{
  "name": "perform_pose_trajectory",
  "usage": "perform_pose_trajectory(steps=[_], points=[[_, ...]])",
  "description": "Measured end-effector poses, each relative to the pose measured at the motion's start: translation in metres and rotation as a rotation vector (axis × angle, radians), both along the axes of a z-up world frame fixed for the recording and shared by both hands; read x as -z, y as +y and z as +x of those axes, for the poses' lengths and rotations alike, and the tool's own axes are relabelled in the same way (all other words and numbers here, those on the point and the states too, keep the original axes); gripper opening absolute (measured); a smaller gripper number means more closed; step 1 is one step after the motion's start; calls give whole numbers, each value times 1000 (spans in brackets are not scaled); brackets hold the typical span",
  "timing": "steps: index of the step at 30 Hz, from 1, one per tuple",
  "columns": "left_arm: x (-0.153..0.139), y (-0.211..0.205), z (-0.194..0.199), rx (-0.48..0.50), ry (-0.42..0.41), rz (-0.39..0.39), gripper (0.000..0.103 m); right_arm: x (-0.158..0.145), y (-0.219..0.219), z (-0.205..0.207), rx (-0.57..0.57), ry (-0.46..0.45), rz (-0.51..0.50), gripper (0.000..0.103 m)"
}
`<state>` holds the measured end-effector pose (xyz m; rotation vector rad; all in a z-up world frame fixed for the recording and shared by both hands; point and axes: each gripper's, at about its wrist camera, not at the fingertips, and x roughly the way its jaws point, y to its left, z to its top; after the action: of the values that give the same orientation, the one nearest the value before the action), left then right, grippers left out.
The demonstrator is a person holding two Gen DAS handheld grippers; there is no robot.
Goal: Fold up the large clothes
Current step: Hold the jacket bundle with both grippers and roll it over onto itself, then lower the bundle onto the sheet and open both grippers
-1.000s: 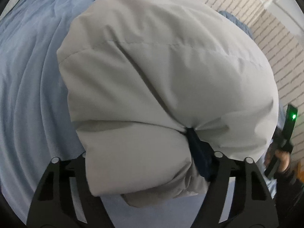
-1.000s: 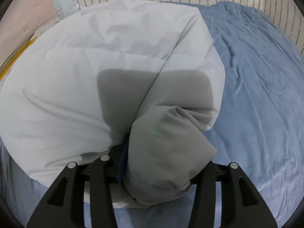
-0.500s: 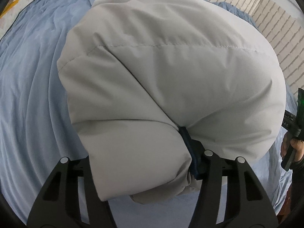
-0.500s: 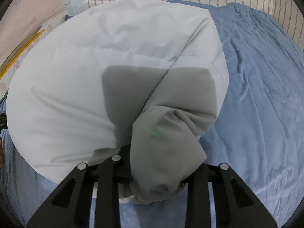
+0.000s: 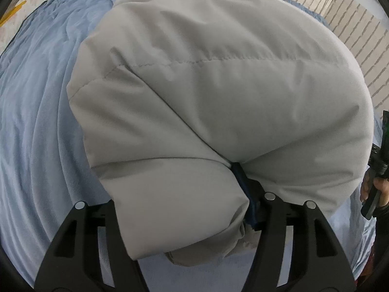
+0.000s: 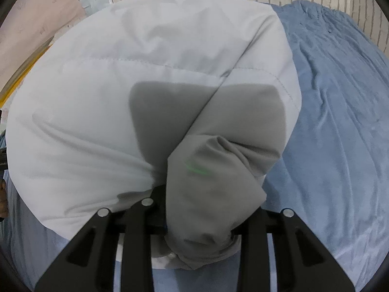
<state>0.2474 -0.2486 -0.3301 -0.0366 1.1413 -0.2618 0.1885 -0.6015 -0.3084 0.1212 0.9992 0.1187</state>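
Note:
A puffy light grey quilted jacket (image 5: 218, 92) fills both wrist views and hangs over the blue bed sheet (image 5: 36, 97). My left gripper (image 5: 184, 209) is shut on a thick fold of the jacket, the fabric bulging between its black fingers (image 5: 272, 219). My right gripper (image 6: 201, 209) is shut on another bunched fold of the same jacket (image 6: 145, 85). The fingertips of both are hidden by fabric. A dark blue lining strip (image 5: 243, 182) shows at the left grip.
The blue sheet (image 6: 340, 121) spreads under and around the jacket. A white brick wall (image 5: 352, 36) stands behind the bed. The person's other hand with the right gripper's handle (image 5: 376, 170) shows at the left wrist view's right edge.
Both grippers have carried the jacket forward over the bed. The jacket now fills more of each view, and the grips have not changed.

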Motion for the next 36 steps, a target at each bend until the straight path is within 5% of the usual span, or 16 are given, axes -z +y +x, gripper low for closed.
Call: perform_pose_trajectory(steps=[5,10,13,17,22,27,31,33,36], points=[[-3,-20,2,-31,-14,56,59,4,3,1,14,-35,26,30],[-34,-47,0,-89,-53,161,38,-15,-6,-6,23,-92,115,19],[-80,-72,-1,-95,-131,220,31,-71,-14,-11,-17,-209,85,16],[-158,-107,-15,-123,-237,189,28,-152,-44,-29,-9,-349,45,14],[-200,-171,-103,-47,-350,97,28,-212,-91,-131,8,-514,-62,14],[-146,-216,-216,29,-352,24,31,-165,-154,-247,62,-436,-156,14],[-46,-234,-262,89,-173,29,38,-54,-206,-294,97,-156,-25,22],[-30,-228,-275,103,-172,3,45,-25,-216,-304,118,-111,52,30],[-37,-214,-282,106,-178,-24,47,-24,-222,-314,190,-118,127,35]])
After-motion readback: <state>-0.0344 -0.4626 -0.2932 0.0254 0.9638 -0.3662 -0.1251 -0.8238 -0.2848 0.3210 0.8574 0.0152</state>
